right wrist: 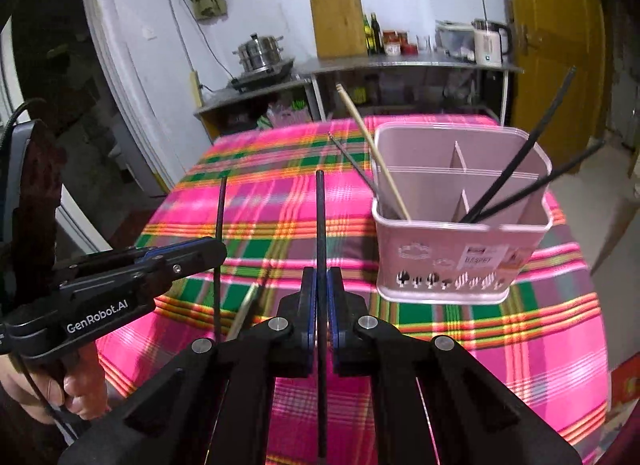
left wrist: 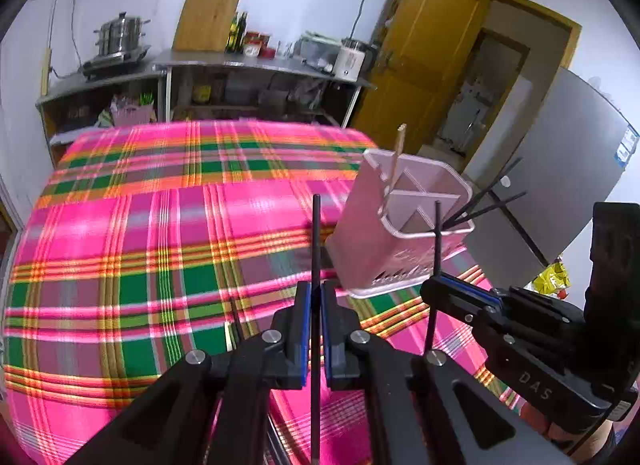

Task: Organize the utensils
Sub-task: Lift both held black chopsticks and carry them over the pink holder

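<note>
Over the plaid surface both claws are lifted, and each one pinches one black chopstick. The left claw has its two blue pads pressed together on a black chopstick, which stands almost upright between them. The right claw pinches a second black chopstick in the same way, also close to upright. From each wrist view I can see the other claw beside it with its own stick.

Near the right edge of the surface stands one pink utensil holder, upright, with inner walls that divide it into compartments. I count four sticks inside it: one pale wooden chopstick and one thin dark stick lean out of the left compartment, and two black chopsticks lean out to the right from another compartment.

On the cloth, between the two claws, lies at least one more stick, pale and blurred; I cannot tell if there are more.
</note>
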